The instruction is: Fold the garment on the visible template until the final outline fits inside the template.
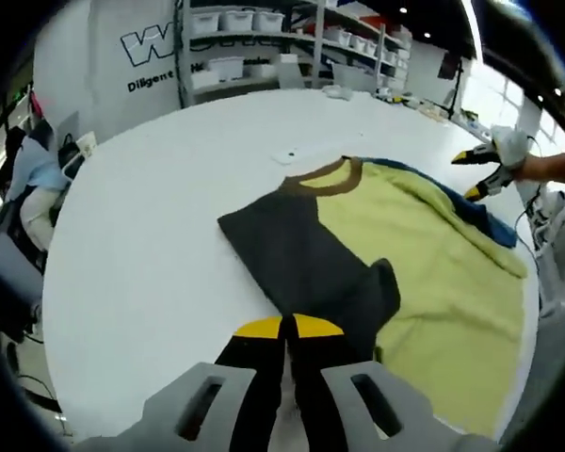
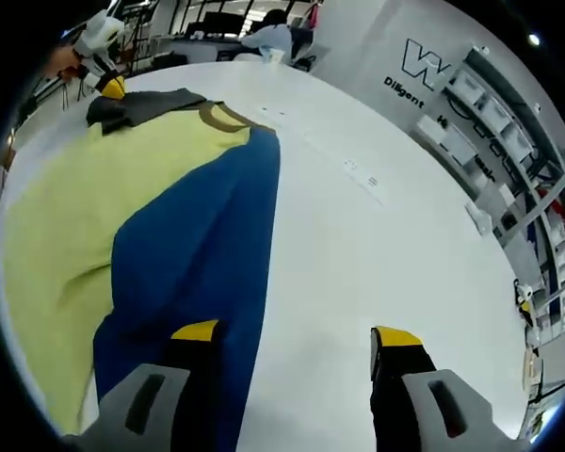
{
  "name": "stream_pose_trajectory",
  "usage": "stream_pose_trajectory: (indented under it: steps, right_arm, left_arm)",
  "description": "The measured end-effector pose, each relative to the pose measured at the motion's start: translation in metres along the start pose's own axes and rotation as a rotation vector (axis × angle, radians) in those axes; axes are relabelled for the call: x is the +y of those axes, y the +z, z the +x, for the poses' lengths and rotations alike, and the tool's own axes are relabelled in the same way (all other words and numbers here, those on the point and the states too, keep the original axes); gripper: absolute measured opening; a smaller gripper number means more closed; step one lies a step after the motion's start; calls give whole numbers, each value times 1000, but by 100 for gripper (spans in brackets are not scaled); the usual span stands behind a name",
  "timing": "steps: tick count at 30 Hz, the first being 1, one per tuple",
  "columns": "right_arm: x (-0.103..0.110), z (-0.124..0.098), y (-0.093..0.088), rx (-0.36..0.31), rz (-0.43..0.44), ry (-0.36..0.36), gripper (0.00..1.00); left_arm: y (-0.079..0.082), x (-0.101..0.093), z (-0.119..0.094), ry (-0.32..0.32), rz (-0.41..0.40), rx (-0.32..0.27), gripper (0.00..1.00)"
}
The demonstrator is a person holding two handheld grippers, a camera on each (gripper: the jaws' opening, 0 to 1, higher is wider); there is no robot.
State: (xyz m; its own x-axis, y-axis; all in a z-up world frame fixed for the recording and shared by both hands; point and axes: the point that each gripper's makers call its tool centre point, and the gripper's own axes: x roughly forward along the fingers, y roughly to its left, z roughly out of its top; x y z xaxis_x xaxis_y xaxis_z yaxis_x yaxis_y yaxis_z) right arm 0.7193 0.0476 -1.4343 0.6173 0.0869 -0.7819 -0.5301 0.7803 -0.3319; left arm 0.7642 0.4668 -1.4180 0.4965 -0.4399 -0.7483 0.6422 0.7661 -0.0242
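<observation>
While the left gripper (image 1: 290, 327) is clenched on the dark sleeve (image 1: 306, 264) of the shirt (image 1: 424, 273), folded in over the yellow-green body, the right gripper (image 2: 297, 334) hangs released beside the blue sleeve (image 2: 202, 254). I judge the fold half done; next that blue sleeve needs grasping and carrying across likewise. The shirt lies flat on a white table (image 1: 151, 245); I cannot make out a template. Beyond stand shelves (image 1: 254, 38) with bins.

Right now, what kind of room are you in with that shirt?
Probably a workshop or lab. A big white table holds the shirt, metal shelves with storage bins line the wall, and a person sits at a desk farther back.
</observation>
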Motion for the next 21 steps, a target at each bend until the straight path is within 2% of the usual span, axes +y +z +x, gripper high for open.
stream_pose_trajectory:
  steps: [1,4,7,11,14,21]
  right_arm:
    - [0,0,0,0,0,0,59]
    - [1,0,0,-2,-3,-1,59]
    - [0,1,-1,-3,10,1,59]
    - [-1,1,-2,-1,33,0,61]
    - [1,1,0,-4,7,5,59]
    - [2,1,2,-1,-6,11,58]
  left_arm:
    - [7,6,2,29,42,-34,7]
    - [20,8,7,45,3,-72,16]
    - [35,14,18,66,5,-101,25]
    - [46,20,39,79,-8,-97,26]
    - [54,25,53,93,-15,-100,28]
    - [76,28,70,104,20,-121,31]
